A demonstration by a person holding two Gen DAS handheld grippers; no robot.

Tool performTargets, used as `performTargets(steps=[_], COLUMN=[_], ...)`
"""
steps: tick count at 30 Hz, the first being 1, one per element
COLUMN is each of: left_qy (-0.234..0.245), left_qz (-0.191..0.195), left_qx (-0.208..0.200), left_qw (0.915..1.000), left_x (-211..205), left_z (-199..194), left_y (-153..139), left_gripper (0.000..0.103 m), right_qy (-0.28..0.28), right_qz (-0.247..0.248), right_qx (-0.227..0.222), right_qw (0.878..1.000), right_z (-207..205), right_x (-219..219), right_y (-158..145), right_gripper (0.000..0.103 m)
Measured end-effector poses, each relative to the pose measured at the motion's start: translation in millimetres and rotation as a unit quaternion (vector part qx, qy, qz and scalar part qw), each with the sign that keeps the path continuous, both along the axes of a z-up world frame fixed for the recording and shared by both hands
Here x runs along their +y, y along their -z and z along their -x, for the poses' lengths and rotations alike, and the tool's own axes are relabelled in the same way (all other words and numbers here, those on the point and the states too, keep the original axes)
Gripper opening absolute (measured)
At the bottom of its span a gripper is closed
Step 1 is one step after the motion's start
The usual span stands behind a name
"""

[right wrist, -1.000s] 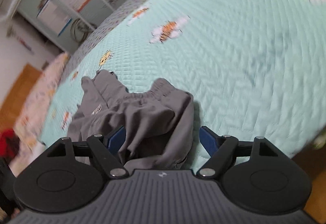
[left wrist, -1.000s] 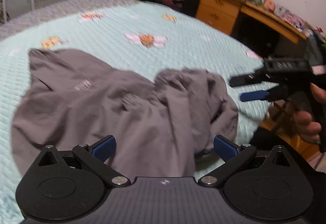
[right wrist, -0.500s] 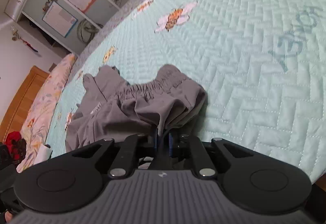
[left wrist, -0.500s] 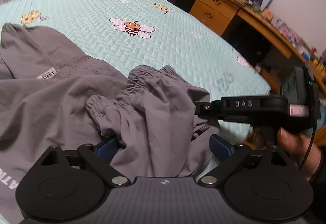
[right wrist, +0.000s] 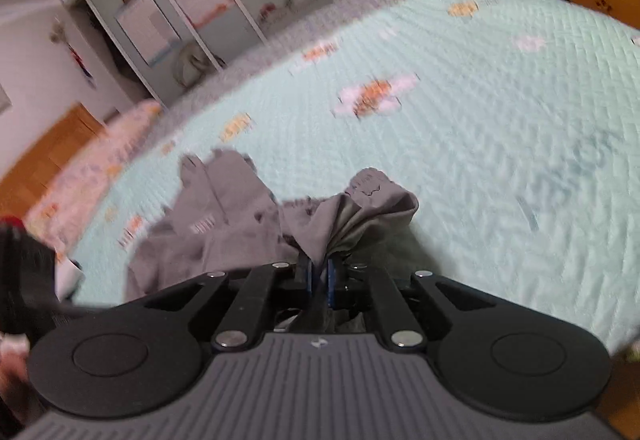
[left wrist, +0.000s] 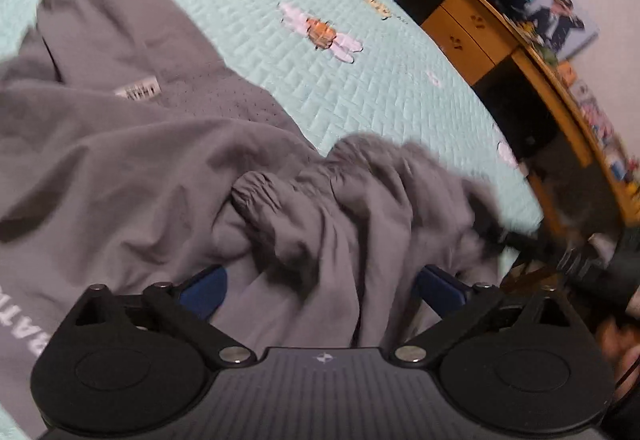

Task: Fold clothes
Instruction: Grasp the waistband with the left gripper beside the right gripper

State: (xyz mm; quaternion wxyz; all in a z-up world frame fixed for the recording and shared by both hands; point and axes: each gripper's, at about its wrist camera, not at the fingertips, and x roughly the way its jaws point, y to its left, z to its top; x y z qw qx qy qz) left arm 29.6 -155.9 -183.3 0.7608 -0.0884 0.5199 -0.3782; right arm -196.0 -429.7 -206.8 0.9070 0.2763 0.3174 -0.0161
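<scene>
The crumpled grey garment is pinched at its gathered hem by the closed right gripper, while the left gripper has just reopened fully, straddling loose fabric.

My right gripper went from wide jaws to clamped on the grey garment's bunched waistband. My left gripper's jaws dipped, then reopened, moving closer over it.

Grey garment, mint quilted bedspread with bee motifs, blue tool pads

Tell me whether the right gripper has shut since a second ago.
Yes. The right gripper, then open around the grey garment on the bee quilt, is now shut on it.
</scene>
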Motion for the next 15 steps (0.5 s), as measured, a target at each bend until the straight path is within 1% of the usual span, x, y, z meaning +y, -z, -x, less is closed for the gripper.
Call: performTargets(steps=[1, 3, 4, 5, 6, 7, 8, 9, 10, 11, 13, 15], left_qy=[0.0, 0.001, 0.004, 0.007, 0.009, 0.011, 0.012, 0.012, 0.007, 0.001, -0.007, -0.009], left_qz=[0.004, 0.011, 0.008, 0.004, 0.003, 0.004, 0.006, 0.008, 0.011, 0.017, 0.033, 0.038], left_qx=[0.01, 0.026, 0.024, 0.019, 0.014, 0.008, 0.001, -0.004, -0.006, -0.006, -0.003, 0.005], left_qw=[0.9999, 0.9996, 0.9997, 0.9998, 0.9999, 0.9999, 0.9999, 0.9999, 0.9999, 0.9998, 0.9994, 0.9992], left_x=[-5, -15, -21, -27, -30, -32, -33, -33, -30, -26, -19, -17], left_z=[-5, -13, -12, -11, -10, -9, -7, -6, -6, -7, -10, -13], left_y=[2, 7, 8, 10, 10, 8, 7, 5, 4, 2, 1, 3], left_gripper=[0.102, 0.102, 0.1, 0.095, 0.092, 0.084, 0.07, 0.063, 0.045, 0.039, 0.033, 0.031], right_qy=[0.001, 0.014, 0.022, 0.03, 0.038, 0.044, 0.05, 0.056, 0.06, 0.063, 0.072, 0.078], right_qz=[0.002, -0.016, -0.028, -0.041, -0.048, -0.053, -0.058, -0.063, -0.069, -0.075, -0.084, -0.083], right_qx=[0.011, 0.026, 0.032, 0.037, 0.042, 0.042, 0.042, 0.041, 0.038, 0.034, 0.021, 0.007], right_qw=[1.0, 0.999, 0.999, 0.998, 0.997, 0.997, 0.996, 0.996, 0.995, 0.995, 0.994, 0.993], right_z=[-1, -3, -4, -6, -6, -6, -5, -4, -1, 3, 11, 13], right_x=[1, -4, -8, -12, -14, -19, -23, -27, -34, -40, -50, -61], right_y=[4, 14, 19, 23, 26, 27, 28, 29, 29, 29, 29, 27], right_gripper=[0.014, 0.021, 0.033, 0.044, 0.047, 0.051, 0.051, 0.052, 0.053, 0.054, 0.054, 0.058])
